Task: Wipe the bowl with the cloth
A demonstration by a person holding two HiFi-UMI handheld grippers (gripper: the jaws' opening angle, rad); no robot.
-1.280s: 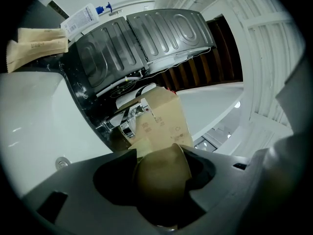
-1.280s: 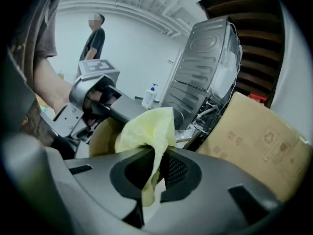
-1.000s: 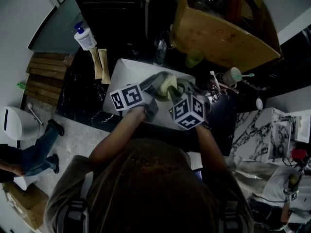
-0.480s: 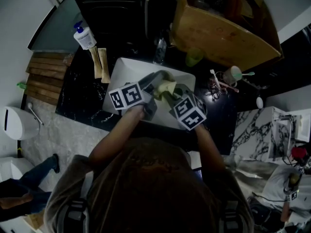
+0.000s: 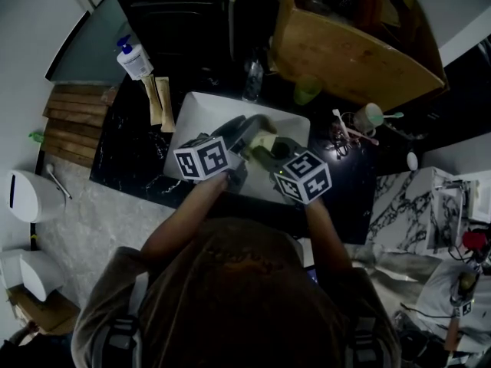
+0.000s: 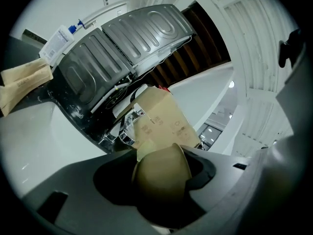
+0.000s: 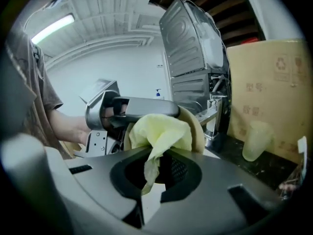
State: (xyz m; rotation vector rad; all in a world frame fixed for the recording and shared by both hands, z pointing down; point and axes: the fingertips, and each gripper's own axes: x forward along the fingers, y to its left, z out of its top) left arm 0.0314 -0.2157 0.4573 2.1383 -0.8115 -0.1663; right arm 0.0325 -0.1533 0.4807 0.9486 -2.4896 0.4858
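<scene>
Since a second ago, the person in jeans on the floor to the left has gone from the head view. The left gripper [image 5: 244, 133] has sunk slightly toward the near edge of the white sink [image 5: 192, 113]. The right gripper [image 5: 268, 153] has shifted a little rightward, and the bowl [image 5: 261, 139] between them has barely moved.

The left fingers [image 6: 73, 190] are closed on the beige bowl and hold it in the air above the sink, which is set in the black table [image 5: 130, 152]. The right fingers [image 7: 220, 195] pinch the yellow cloth [image 7: 161, 133], which is bunched and pressed into the bowl's hollow, with a loose tail hanging down between them.

The left gripper view shows only the bowl's outer wall. To its left are a soap bottle [image 6: 58, 38] and two tan packets [image 6: 24, 80] on the table's far edge. The right gripper view alone shows the cloth touching the inside of the bowl and the left gripper clamped on its rim. To the right of these, it shows a chrome tap [image 7: 217, 114], a pale cup [image 7: 257, 138] and a cardboard box [image 7: 274, 92]. From the head view the cloth is mostly hidden behind the grippers.
</scene>
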